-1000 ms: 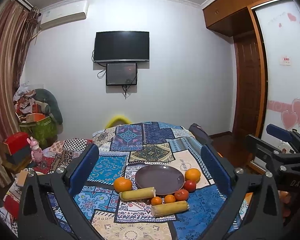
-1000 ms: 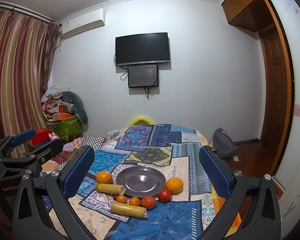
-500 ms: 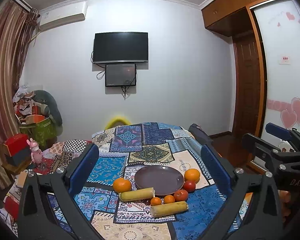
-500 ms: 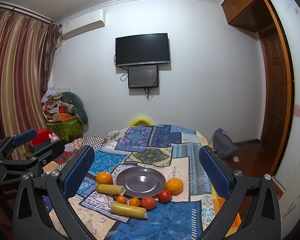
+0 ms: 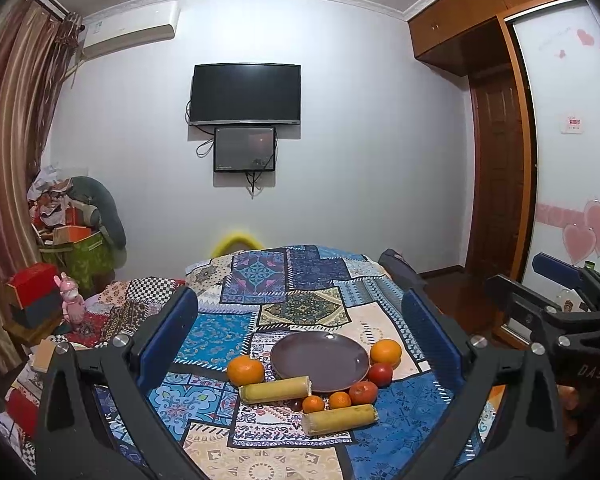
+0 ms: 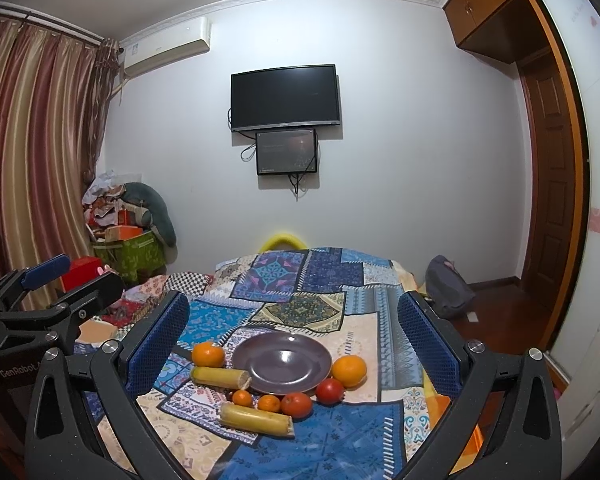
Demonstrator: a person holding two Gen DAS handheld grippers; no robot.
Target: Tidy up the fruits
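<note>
A dark purple plate (image 5: 319, 359) (image 6: 282, 363) lies empty on a patchwork cloth. Around it lie two oranges (image 5: 245, 369) (image 5: 385, 352), two red tomatoes (image 5: 363, 393) (image 5: 380, 373), two small tangerines (image 5: 313, 404) (image 5: 340, 400) and two yellow sugarcane pieces (image 5: 275, 389) (image 5: 340, 419). My left gripper (image 5: 300, 332) is open and empty, held back from the fruit. My right gripper (image 6: 294, 332) is open and empty too, also short of the fruit. Each gripper shows at the side of the other's view.
The patchwork cloth (image 5: 296, 292) covers a table or bed that runs to a white wall with a TV (image 5: 246, 94). Boxes and clutter (image 5: 72, 236) stand at the left by the curtain. A dark bag (image 6: 446, 286) lies on the floor at the right.
Both views have shifted only slightly. The fruit and the plate have not moved, and both grippers stay open.
</note>
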